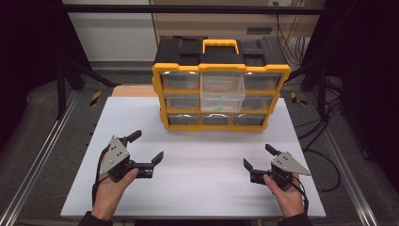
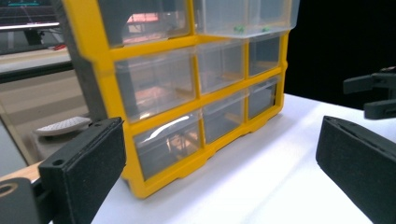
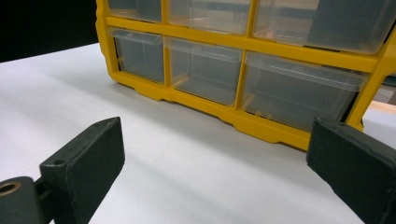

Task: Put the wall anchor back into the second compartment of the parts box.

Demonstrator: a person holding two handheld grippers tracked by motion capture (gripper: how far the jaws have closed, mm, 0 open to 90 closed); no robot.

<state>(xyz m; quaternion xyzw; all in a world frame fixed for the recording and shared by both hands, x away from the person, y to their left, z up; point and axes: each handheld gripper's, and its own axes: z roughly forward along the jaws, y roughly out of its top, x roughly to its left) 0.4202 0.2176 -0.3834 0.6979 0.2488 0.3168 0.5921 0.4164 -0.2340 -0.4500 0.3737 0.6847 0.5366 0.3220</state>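
a yellow-framed parts organizer (image 1: pixel 221 94) with clear plastic drawers stands upright at the far middle of the white tabletop (image 1: pixel 197 183), black carry top and yellow handle above. its top-middle drawer (image 1: pixel 222 90) is pulled out toward the near side, overhanging the rows below; small green bits lie inside, though what they are is hard to tell through the plastic. the other drawers sit flush in the frame.

the left gripper (image 1: pixel 147 148) rests near the left of the board, jaws wide apart and holding nothing — the right gripper (image 1: pixel 257 157) mirrors it near the right, jaws likewise spread and empty. both are well apart from the organizer and pointed toward it.

the step in hand looks like the approach to that protruding drawer. to do it well, bring one gripper up level with the drawer front and square to it, and steady the frame with the other — the organizer is tall and could tip or slide on the smooth board if pushed off-centre.
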